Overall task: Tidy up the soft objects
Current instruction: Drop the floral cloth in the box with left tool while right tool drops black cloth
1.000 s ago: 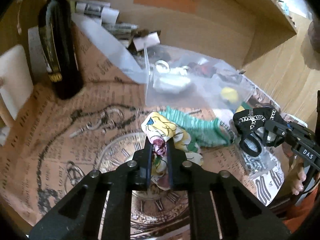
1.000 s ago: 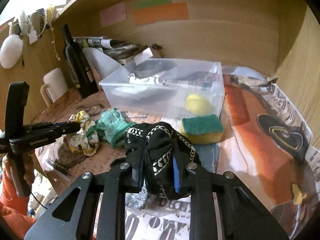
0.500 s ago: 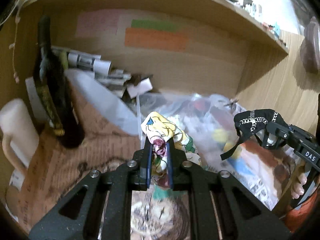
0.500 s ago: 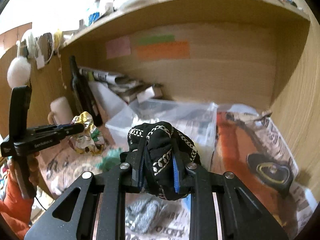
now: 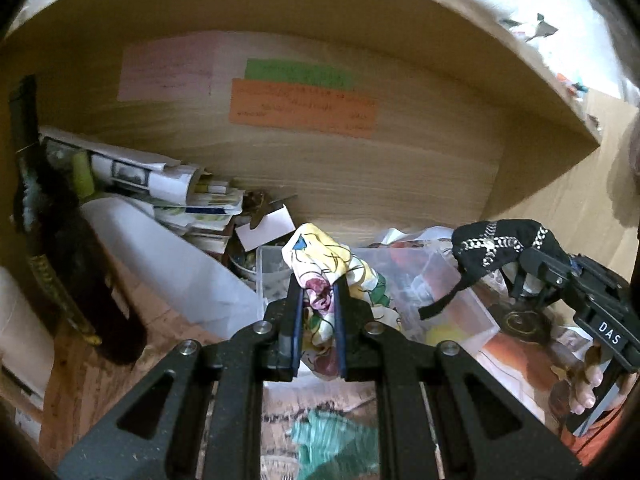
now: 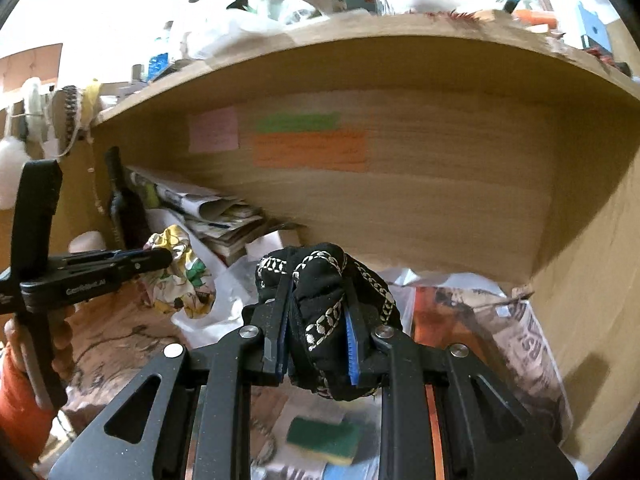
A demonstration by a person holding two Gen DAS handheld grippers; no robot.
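My left gripper [image 5: 317, 300] is shut on a yellow floral cloth [image 5: 328, 268], held up in the air in front of the clear plastic box [image 5: 452, 300]. My right gripper [image 6: 318, 320] is shut on a black cloth with white chain trim [image 6: 324, 276]. In the left wrist view that black cloth [image 5: 496, 240] hangs at the right, over the box's right end. In the right wrist view the floral cloth [image 6: 180, 280] hangs at the left. A teal ruffled cloth [image 5: 332, 440] lies below on the printed paper. A green-and-yellow sponge [image 6: 324, 438] lies under my right gripper.
A dark bottle [image 5: 60, 248] stands at the left beside a white mug [image 5: 20, 320]. Rolled newspapers and books [image 5: 160, 184] pile against the wooden back wall [image 5: 320, 168] bearing coloured notes. A wooden shelf [image 6: 360, 40] spans overhead. A person's fingers [image 5: 584, 384] grip the right handle.
Both grippers rose from the table with their cloths still held. The teal cloth and the sponge dropped low in the views, and the back wall and shelf came into sight.
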